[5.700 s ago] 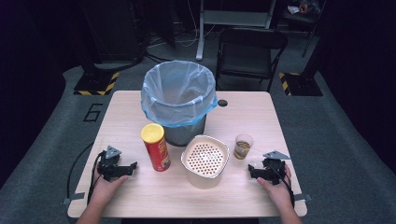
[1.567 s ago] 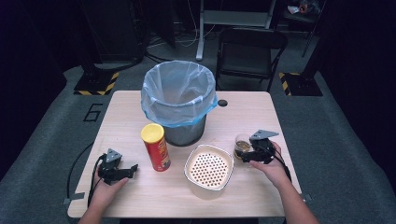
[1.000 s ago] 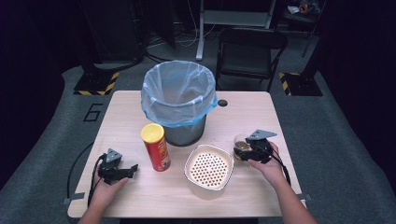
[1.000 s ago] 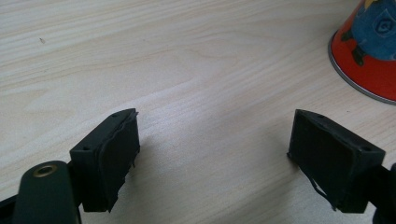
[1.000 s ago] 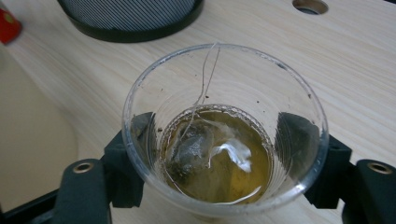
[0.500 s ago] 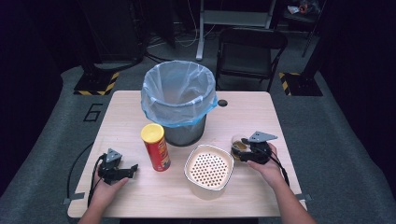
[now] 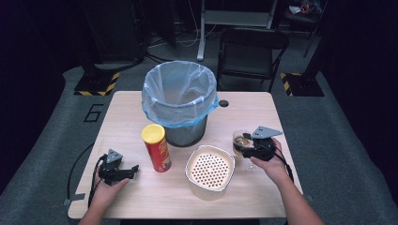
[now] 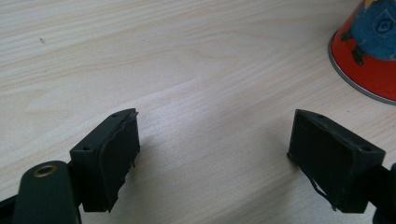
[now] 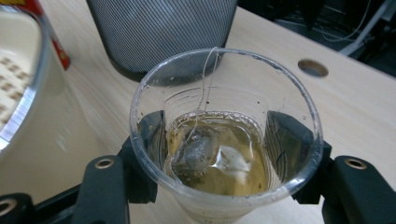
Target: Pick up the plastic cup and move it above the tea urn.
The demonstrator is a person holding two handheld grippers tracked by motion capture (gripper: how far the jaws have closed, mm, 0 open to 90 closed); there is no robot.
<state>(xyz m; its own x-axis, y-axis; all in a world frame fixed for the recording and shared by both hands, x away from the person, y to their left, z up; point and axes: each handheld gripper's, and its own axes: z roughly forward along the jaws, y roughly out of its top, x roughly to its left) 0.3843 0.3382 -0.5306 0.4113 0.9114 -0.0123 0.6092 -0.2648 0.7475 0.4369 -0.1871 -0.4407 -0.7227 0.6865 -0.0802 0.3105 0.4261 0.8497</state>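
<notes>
Newly lifted: clear cup [image 9: 226, 135], tea-filled.

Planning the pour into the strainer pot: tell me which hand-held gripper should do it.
Right. The right hand-held gripper already clamps the tea cup beside the strainer pot; the left hand-held gripper lies open by the chips can.
</notes>
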